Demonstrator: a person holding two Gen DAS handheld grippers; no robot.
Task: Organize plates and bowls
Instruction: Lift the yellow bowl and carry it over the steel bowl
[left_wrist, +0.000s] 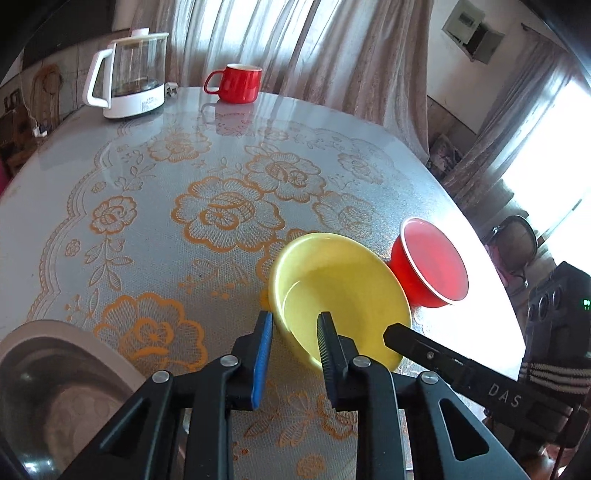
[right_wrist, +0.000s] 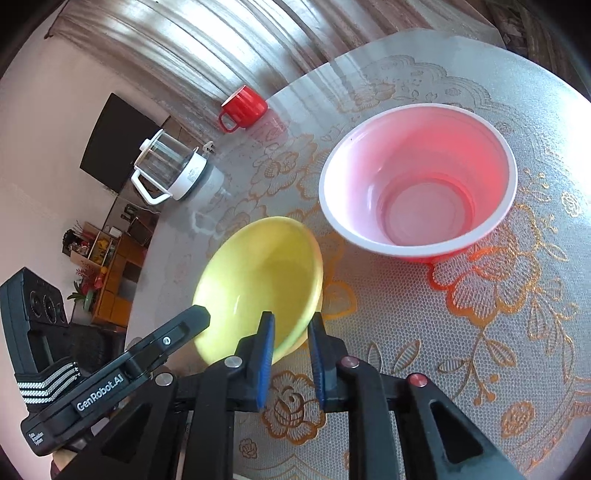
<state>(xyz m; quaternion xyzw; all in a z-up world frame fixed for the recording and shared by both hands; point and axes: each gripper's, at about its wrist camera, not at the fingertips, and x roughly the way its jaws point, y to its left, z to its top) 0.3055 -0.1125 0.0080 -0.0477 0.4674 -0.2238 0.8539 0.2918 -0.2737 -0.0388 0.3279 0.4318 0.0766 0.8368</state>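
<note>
- Near the table's front edge sits the yellow bowl, with both claws clenched on its rim: the left gripper takes the near rim with one finger inside and one outside, and the right gripper pinches the rim on the other side.
- Two grips on one thin rim may fight each other; if the hands lift unevenly, the bowl can twist and slip out.
- From the right wrist view the bowl looks tilted, so I judge it may tip when raised.
- Just beside it stands the red bowl, close or touching; a sideways move could knock it along the table.
- At the near left corner a pale pot rim lies close to the left hand's path.
- Well apart, the red mug and kettle seem safe.
</note>
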